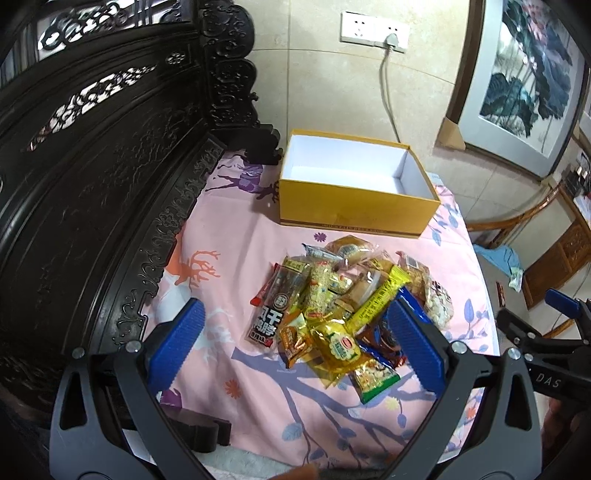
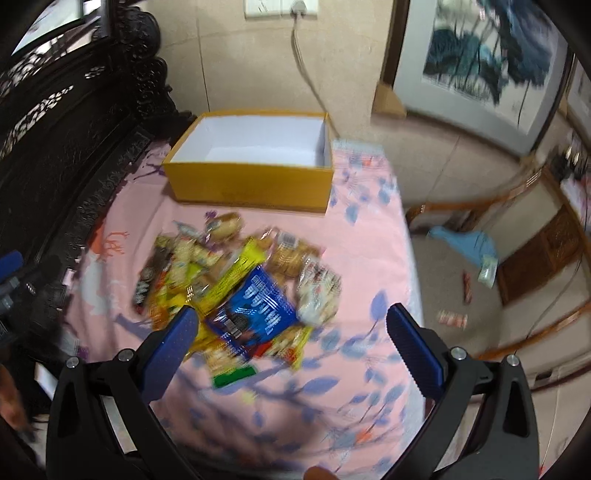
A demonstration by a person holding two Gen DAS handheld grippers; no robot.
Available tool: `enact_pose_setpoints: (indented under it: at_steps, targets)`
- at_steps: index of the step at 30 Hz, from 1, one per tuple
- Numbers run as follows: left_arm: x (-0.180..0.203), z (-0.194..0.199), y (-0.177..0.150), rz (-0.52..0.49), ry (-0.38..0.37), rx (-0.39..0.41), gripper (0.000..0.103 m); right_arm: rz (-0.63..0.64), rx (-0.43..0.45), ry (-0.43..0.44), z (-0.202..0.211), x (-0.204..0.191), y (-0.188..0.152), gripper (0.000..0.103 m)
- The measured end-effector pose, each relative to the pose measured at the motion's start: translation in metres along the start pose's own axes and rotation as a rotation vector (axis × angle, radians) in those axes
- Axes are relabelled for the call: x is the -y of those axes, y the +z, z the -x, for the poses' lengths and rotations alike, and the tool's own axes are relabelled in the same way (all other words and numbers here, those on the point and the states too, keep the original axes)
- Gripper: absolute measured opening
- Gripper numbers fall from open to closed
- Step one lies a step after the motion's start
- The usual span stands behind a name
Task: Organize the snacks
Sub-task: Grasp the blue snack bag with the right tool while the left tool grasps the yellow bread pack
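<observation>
A heap of wrapped snacks (image 1: 347,306) lies on a pink patterned cloth (image 1: 229,266), with a long yellow bar (image 1: 376,301) and a blue packet (image 2: 255,314) on top. Behind it stands an empty yellow box (image 1: 351,206) with a white inside, also seen as the yellow box (image 2: 251,181) in the blurred right wrist view. My left gripper (image 1: 295,314) hovers open above the near side of the heap. My right gripper (image 2: 291,321) is open too, above the blue packet, holding nothing. The right gripper's fingers (image 1: 561,301) show at the left view's right edge.
A dark carved wooden headboard (image 1: 92,166) runs along the left side. A tiled wall with a socket (image 1: 373,31) and cable rises behind the box. Right of the cloth's edge, the floor holds a blue cloth (image 2: 465,247), small packets (image 2: 452,317) and wooden furniture (image 1: 554,251).
</observation>
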State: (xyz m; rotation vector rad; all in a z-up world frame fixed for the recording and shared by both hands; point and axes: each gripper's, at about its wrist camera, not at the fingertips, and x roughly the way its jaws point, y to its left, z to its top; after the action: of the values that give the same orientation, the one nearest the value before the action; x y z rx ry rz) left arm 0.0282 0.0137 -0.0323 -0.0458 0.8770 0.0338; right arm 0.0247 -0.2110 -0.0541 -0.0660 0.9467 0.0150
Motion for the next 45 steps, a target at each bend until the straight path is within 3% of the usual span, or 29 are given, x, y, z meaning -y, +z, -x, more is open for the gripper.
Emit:
enact_pose_setpoints:
  at_steps: [5, 7, 9, 16, 21, 33, 41, 45]
  targets:
    - [-0.016, -0.016, -0.014, -0.003, 0.021, 0.013, 0.101, -0.035, -0.037, 0.249, -0.042, 0.03, -0.025, 0.102]
    - [-0.02, -0.023, -0.02, -0.011, 0.028, 0.02, 0.101, 0.031, -0.012, 0.264, -0.053, 0.028, -0.033, 0.1]
    - [-0.023, -0.032, -0.023, -0.005, 0.024, -0.001, 0.101, 0.072, 0.0, 0.337, -0.062, 0.024, -0.036, 0.097]
    - [-0.037, -0.054, -0.028, 0.078, -0.004, -0.039, 0.101, 0.118, 0.017, 0.461, -0.093, 0.011, -0.026, 0.095]
    - [-0.05, -0.07, -0.03, 0.134, 0.006, -0.073, 0.101, 0.324, -0.007, 0.456, -0.125, -0.02, -0.024, 0.094]
    - [-0.061, -0.093, -0.049, 0.182, 0.069, -0.135, 0.101, 0.809, -0.007, 0.306, -0.177, -0.071, -0.055, 0.094]
    - [-0.042, -0.111, -0.062, 0.171, 0.068, -0.187, 0.101, 0.912, 0.038, 0.341, -0.185, -0.069, -0.059, 0.094]
    - [-0.016, -0.121, -0.067, 0.104, 0.043, -0.217, 0.101, 0.949, 0.026, 0.33, -0.188, -0.07, -0.055, 0.102]
